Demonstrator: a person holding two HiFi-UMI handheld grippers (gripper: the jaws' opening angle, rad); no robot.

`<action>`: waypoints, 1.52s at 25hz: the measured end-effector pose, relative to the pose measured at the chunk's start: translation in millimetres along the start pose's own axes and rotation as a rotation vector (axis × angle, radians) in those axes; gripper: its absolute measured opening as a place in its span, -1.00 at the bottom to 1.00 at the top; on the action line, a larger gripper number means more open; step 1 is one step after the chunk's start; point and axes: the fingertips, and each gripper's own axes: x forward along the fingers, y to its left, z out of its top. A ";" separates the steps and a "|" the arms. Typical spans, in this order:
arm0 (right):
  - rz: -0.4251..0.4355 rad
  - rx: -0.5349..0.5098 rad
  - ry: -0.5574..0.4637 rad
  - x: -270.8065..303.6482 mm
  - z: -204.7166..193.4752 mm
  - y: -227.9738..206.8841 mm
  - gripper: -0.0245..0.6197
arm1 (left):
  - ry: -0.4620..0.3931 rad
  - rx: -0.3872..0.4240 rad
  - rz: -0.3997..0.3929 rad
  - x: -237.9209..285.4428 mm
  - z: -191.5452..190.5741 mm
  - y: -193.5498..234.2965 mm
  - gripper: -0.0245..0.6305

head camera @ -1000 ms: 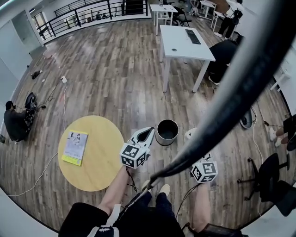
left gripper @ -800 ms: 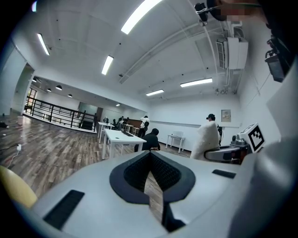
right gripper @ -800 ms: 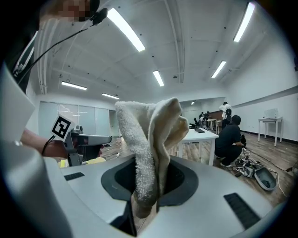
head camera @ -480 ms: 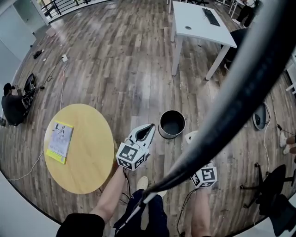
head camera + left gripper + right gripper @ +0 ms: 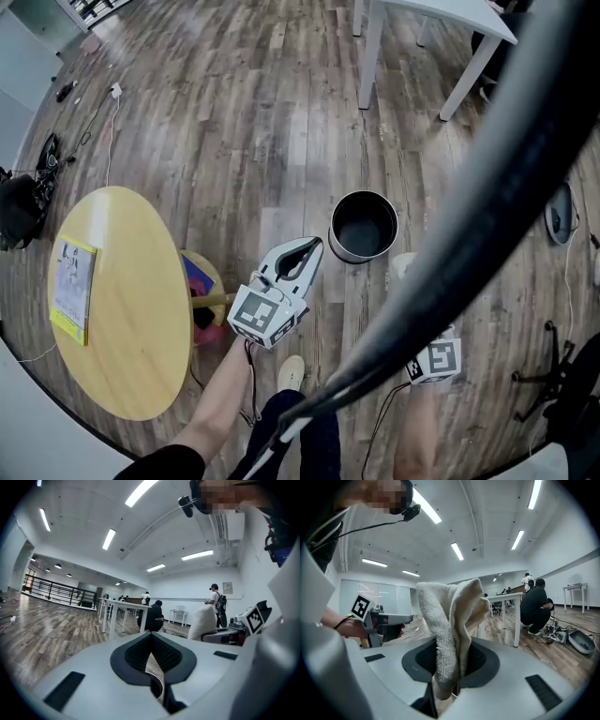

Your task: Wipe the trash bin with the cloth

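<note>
The trash bin (image 5: 364, 226) is a round metal can with a dark inside, standing upright on the wood floor. My left gripper (image 5: 312, 247) hovers just left of it and nearer me, shut with nothing held (image 5: 151, 639). My right gripper (image 5: 449, 654) is shut on a white terry cloth (image 5: 451, 616) that sticks up out of the jaws. In the head view the cloth (image 5: 401, 265) shows just right of and below the bin. A black band hides most of the right gripper there, leaving its marker cube (image 5: 434, 361) in sight.
A round yellow table (image 5: 122, 319) with a booklet (image 5: 71, 289) stands at the left, with coloured items (image 5: 200, 286) under its edge. White table legs (image 5: 373, 42) rise beyond the bin. A thick black band (image 5: 487, 197) crosses the head view. People stand and crouch by desks (image 5: 536, 603) in the background.
The head view has tipped down and shifted: bin and grippers sit larger and nearer the middle, the yellow table has slid left. Both grippers keep their places by the bin.
</note>
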 end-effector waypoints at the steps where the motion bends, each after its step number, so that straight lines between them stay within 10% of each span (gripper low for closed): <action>1: 0.008 -0.006 -0.009 7.0 -15.2 0.0 -0.63 | 0.005 0.018 -0.021 2.9 -22.8 -2.8 -0.94; 10: 0.037 -0.055 -0.016 42.3 -151.7 1.9 -0.63 | -0.026 0.048 -0.018 21.6 -159.1 9.0 -0.94; 38: 0.025 -0.066 -0.078 71.6 -237.3 -14.2 -0.63 | -0.031 0.086 0.008 29.8 -246.6 33.9 -0.94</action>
